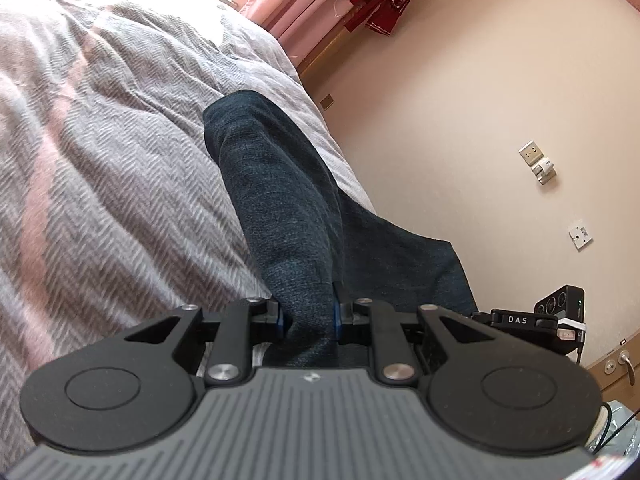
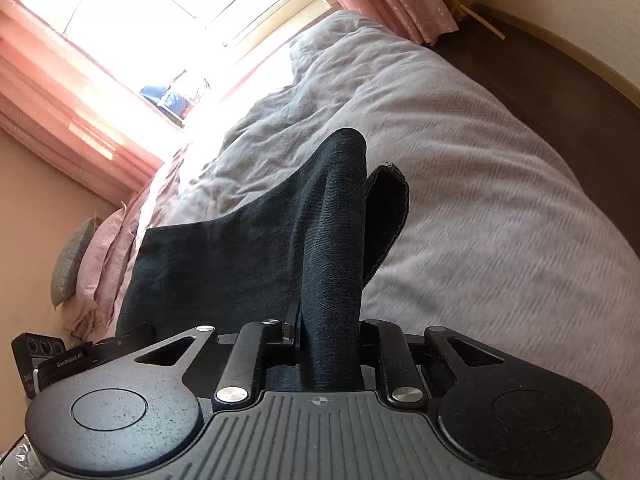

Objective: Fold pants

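From the left wrist, we see our left gripper (image 1: 309, 320) with its fingers (image 1: 282, 318) nearly closed on a bunched fold of the dark pants (image 1: 280, 200), which hang lifted above the bed (image 1: 100, 152); the cloth looks soft, limp and fairly heavy, so we judge it will sag and swing. From the right wrist, our right gripper (image 2: 326, 334) likewise pinches a thick pleat of the pants, one frayed hem dangling loose beside it. We reckon edges and corners, waistband or hems, give the surest hold.
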Demonstrator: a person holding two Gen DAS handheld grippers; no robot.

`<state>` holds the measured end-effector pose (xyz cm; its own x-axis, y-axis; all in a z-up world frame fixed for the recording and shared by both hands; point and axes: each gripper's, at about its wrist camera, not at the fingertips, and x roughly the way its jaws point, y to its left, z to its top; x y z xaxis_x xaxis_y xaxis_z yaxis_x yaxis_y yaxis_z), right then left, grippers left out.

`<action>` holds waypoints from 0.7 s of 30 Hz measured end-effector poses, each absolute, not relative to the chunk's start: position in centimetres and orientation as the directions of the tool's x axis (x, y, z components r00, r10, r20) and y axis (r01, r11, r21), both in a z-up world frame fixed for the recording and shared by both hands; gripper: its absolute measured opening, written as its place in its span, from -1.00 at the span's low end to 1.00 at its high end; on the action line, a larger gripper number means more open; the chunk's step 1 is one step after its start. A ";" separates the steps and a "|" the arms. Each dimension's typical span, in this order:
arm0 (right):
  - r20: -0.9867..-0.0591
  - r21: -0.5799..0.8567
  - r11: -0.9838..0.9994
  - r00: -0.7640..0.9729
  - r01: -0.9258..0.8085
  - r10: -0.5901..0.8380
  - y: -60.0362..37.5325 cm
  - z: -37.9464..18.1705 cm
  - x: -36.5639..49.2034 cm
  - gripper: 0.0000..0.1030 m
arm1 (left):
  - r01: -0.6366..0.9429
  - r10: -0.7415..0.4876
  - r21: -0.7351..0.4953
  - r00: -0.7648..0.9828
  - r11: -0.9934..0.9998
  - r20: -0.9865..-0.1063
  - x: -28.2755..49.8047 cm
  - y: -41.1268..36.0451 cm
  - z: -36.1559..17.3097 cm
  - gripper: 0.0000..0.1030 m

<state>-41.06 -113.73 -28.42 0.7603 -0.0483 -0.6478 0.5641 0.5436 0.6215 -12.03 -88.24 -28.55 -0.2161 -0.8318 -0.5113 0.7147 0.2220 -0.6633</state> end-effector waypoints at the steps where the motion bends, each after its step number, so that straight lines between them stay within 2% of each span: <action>1: -0.646 0.619 0.550 0.762 0.560 -0.048 -115.0 -28.5 -40.6 -0.74 | 0.714 -0.832 -0.663 -0.213 0.225 -0.512 -11.7 -89.3 -28.6 -0.69; 10: -0.615 0.621 0.584 0.787 0.524 -0.052 -124.4 -30.4 -34.0 -0.75 | 0.730 -0.852 -0.641 -0.160 0.238 -0.499 -7.3 -98.6 -30.1 -0.69; 18: -0.585 0.655 0.565 0.810 0.502 -0.042 -128.3 -35.3 -30.1 -0.76 | 0.737 -0.844 -0.613 -0.113 0.283 -0.525 -3.8 -101.7 -33.4 -0.67; 19: -0.602 0.644 0.555 0.796 0.527 -0.057 -128.7 -36.1 -29.9 -0.56 | 0.734 -0.834 -0.611 -0.111 0.298 -0.541 -3.4 -102.0 -34.1 -0.66; 21: -0.621 0.658 0.492 0.780 0.570 -0.073 -129.3 -37.2 -30.2 -0.40 | 0.730 -0.805 -0.591 -0.095 0.344 -0.586 -2.8 -102.4 -35.4 -0.62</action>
